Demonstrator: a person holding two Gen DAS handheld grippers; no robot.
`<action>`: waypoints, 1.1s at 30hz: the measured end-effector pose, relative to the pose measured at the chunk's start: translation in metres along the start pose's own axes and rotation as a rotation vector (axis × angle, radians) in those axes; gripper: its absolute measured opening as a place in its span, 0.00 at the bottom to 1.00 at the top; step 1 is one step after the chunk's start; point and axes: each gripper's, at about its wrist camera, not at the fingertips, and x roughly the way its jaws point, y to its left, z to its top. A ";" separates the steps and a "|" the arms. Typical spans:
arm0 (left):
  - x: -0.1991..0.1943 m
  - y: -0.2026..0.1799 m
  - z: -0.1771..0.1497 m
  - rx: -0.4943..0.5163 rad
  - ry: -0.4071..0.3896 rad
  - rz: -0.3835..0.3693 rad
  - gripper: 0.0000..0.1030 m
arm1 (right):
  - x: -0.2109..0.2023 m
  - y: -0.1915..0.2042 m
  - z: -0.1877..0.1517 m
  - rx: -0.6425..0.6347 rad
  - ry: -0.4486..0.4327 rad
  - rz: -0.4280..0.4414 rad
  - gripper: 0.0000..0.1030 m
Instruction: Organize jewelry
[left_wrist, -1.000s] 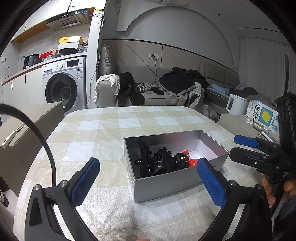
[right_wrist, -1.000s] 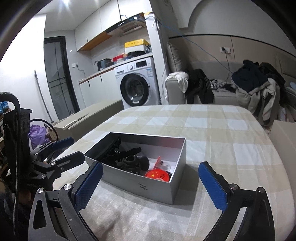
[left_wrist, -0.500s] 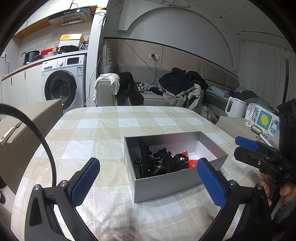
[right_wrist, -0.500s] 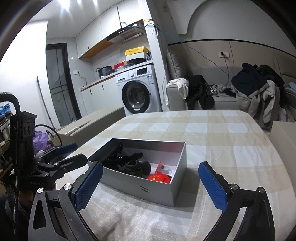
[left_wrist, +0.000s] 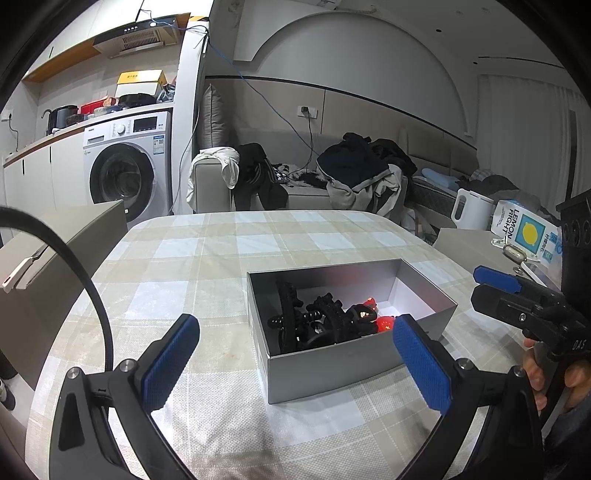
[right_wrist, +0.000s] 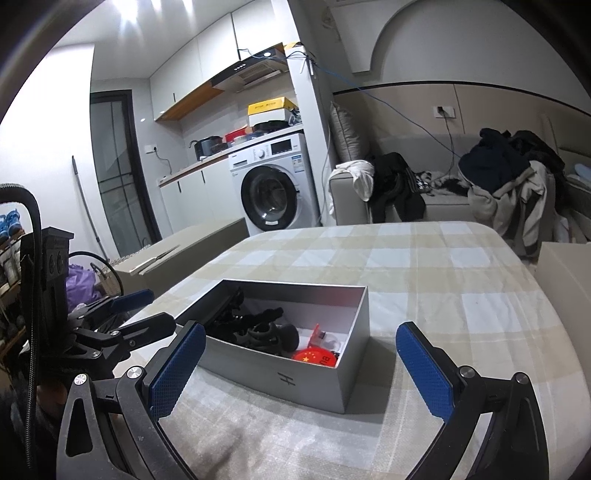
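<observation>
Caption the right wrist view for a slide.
Open right tongs hover before a grey box of black clips on a checked tablecloth.

Dim, cool indoor light, ceiling glare upper left, heavy fisheye bending, black corners.

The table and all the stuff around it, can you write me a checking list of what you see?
Surface: table with a checked cloth, bare around the box.
Job's things: open grey box holding tangled black hair clips and a red badge with yellow stars.
Clutter: nothing seen on the cloth.
Grippers: left gripper and right gripper both open, empty, short of the box.
Cables: a black cable loops by the left gripper; a blue cable runs along the wall.
Surroundings: washing machine, sofa piled with clothes, white kettle.
</observation>
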 end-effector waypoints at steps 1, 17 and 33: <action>0.000 0.000 0.000 0.001 -0.001 0.001 0.99 | 0.000 0.000 0.000 0.000 0.000 -0.001 1.00; -0.001 0.001 0.000 -0.007 -0.001 0.002 0.99 | 0.001 0.000 0.000 -0.002 0.001 -0.001 1.00; -0.001 0.001 0.000 -0.007 0.000 0.001 0.99 | 0.002 0.002 0.000 -0.015 0.003 -0.001 1.00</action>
